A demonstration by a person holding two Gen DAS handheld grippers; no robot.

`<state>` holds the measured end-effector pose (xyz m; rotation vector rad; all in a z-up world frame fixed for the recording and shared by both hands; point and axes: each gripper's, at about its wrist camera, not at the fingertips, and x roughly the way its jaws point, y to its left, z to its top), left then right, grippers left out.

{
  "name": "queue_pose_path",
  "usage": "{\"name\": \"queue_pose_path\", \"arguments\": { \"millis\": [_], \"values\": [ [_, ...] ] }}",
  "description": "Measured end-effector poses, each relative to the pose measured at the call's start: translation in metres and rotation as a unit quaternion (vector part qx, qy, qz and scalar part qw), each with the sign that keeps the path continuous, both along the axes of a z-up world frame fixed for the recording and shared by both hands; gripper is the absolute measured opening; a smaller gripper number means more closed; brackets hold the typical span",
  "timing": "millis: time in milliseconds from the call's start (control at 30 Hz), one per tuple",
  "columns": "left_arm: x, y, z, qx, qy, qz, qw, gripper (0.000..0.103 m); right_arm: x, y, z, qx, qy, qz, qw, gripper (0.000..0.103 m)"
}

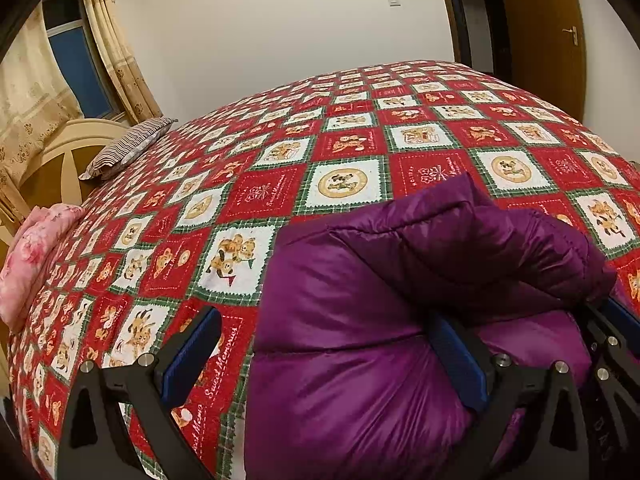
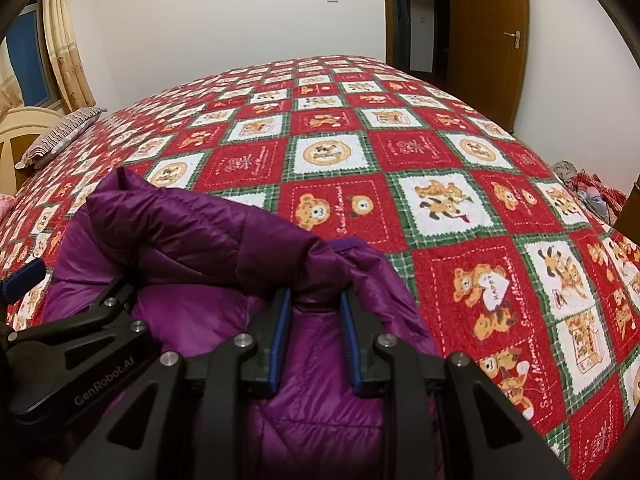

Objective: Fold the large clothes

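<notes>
**Purple down jacket bunched on the bed, right claw gripping its folded edge**

A purple quilted down jacket [image 1: 360, 320] lies on a bed covered by a red, white and green patchwork bedspread [image 1: 280, 184] printed with cartoon bears and dogs. The jacket sits right under and between the two claws, at the near edge of the bed.

The left claw [image 1: 320, 356] stands wide, its jaws far apart. Its left blue pad hangs over the bare bedspread just left of the jacket, while its right pad rests against the puffy purple fabric. The jacket's shiny body fills the gap between the pads, but they do not press on it.

The right claw [image 2: 316, 336] is drawn narrow, and its two blue pads pinch a fold of the jacket [image 2: 224, 248] at their tips. A darker, thicker roll of the garment rises just beyond the fingertips and stretches away to the left, toward the left claw, whose black frame shows at the left edge of the right wrist view. Below the pads, more quilted fabric hangs between the right claw's arms.

Far ahead of both claws and to the left, a striped pillow [image 1: 128, 148] lies at the cream headboard [image 1: 60, 148]. A pink floral cushion [image 1: 32, 256] sits left of the left claw. Ahead and to the right stands a brown wooden door [image 2: 492, 40], with curtains [image 1: 112, 40] at the window on the far left.
</notes>
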<state>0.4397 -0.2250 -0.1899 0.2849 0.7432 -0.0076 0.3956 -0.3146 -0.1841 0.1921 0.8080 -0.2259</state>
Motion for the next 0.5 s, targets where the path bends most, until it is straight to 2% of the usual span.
{"name": "queue_pose_path", "arguments": {
  "millis": [500],
  "values": [
    [0.0005, -0.0001, -0.0009, -0.001, 0.003, 0.0, 1.0, 0.102, 0.0016, 0.002, -0.0012, -0.009, 0.002, -0.002, 1.0, 0.027]
  ]
}}
